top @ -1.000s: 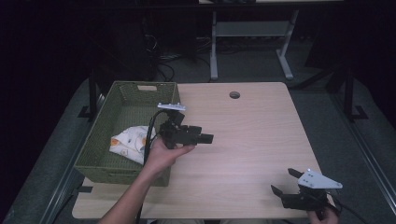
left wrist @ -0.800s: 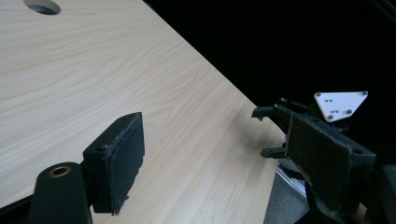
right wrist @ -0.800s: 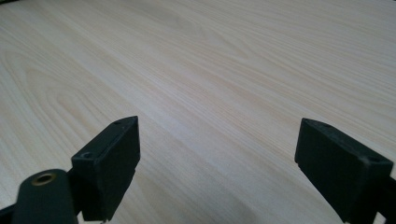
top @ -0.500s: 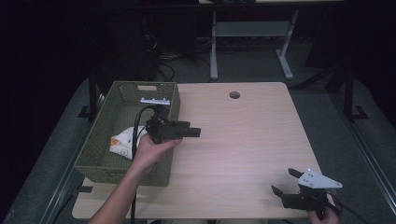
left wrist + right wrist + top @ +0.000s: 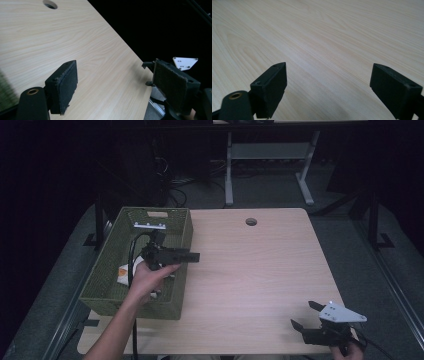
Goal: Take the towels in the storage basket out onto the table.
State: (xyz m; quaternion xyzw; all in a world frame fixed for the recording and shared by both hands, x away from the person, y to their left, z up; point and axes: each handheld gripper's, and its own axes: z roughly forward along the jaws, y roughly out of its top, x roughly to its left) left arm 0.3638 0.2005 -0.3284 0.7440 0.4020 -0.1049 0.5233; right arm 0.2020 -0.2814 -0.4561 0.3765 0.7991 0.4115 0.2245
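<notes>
Over green basket [image 5: 181, 227], left hand-held gripper [image 5: 192, 256] open; white packet [image 5: 125, 272], maybe.

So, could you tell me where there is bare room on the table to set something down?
The table is bare from the green basket across to its right edge, bar the right gripper at the near corner. The basket is crowded: the left gripper and a packet.

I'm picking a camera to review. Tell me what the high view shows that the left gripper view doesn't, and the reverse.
High view alone: the green basket at the table's left, a white and orange packet in it, the person's left hand, and the floor beyond. Left gripper view alone: the left gripper seen close, its jaws wide apart with nothing between them. Both: the wooden table, its round hole, and the right gripper near the front right corner.
</notes>
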